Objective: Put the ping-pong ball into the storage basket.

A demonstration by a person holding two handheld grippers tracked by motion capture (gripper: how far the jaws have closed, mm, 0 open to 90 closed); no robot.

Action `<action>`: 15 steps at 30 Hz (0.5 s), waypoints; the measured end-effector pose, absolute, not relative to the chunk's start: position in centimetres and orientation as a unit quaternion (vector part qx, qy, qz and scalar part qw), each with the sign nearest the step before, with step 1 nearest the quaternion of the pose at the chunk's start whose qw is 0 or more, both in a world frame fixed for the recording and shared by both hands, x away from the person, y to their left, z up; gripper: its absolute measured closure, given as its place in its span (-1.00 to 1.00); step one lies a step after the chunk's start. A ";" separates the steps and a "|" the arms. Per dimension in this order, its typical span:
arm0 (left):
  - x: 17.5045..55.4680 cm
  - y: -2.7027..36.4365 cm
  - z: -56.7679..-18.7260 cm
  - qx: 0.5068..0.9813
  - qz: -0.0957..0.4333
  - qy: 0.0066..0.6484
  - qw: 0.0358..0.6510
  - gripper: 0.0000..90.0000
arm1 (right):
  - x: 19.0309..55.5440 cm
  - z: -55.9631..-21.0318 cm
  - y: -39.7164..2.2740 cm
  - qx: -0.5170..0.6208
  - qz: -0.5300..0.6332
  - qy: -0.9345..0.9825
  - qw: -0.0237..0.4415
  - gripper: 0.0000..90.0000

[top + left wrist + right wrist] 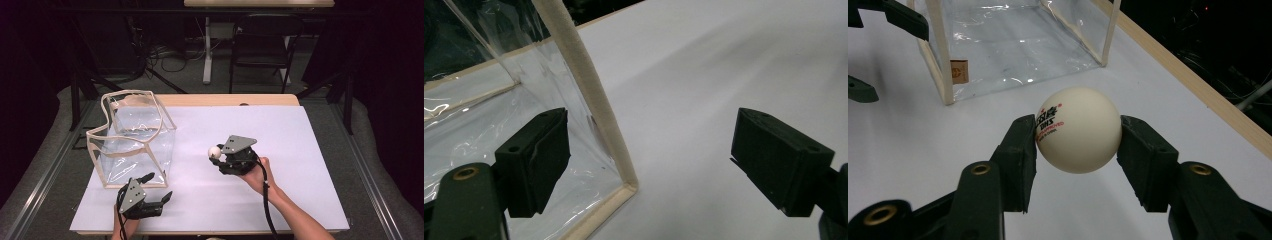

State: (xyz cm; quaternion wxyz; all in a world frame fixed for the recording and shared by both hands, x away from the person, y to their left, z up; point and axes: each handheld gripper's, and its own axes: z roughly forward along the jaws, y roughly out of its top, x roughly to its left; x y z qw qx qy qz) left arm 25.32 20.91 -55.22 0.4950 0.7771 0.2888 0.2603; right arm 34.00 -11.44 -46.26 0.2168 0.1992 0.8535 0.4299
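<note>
Right tool (pixel 216 156) clenched on white ping-pong ball (pixel 214 152), pads pressing both sides, ball off the surface (pixel 280 150). Seen from right tool view: ball (pixel 1079 130) seated between the two black pads, red and black print facing left pad, white sheet visible underneath. Located mid-surface, slightly right of centre, well apart from clear bag (pixel 132 137). Person's right hand (pixel 257 175) wrapped round tool body, cable trailing toward near edge.

Left tool (pixel 159 186) released, jaws spread wide, nothing between the pads. Parked at near-left of the surface, just beside bag's near-right bottom corner. In left tool view: left pad (pixel 538 157) sitting in front of the clear wall, cream-trimmed corner edge (pixel 589 95) rising between the two jaws, closer to the left one. Contact with bag: cannot tell.

Bag: transparent plastic, cream piping on edges, standing upright at left side, top open, rim sagging and wavy. Small tan label (pixel 959 71) on lower edge in right tool view. Looks empty inside as far as clear walls show.

White sheet covering most of the surface, wooden strip exposed along far edge. Folding chair (pixel 260 42) on the floor beyond far edge.
</note>
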 end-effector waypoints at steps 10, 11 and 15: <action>25.3 20.9 -55.2 0.777 0.260 0.289 0.495 -0.64 | 34.3 -45.4 -11.3 0.197 0.432 0.852 0.221 0.12; 25.3 20.9 -55.2 0.777 0.261 0.289 0.494 -0.64 | 34.4 -45.3 -11.3 0.197 0.433 0.851 0.221 0.12; 25.3 20.9 -55.2 0.777 0.261 0.290 0.495 -0.64 | 34.5 -44.9 -11.2 0.197 0.436 0.850 0.223 0.12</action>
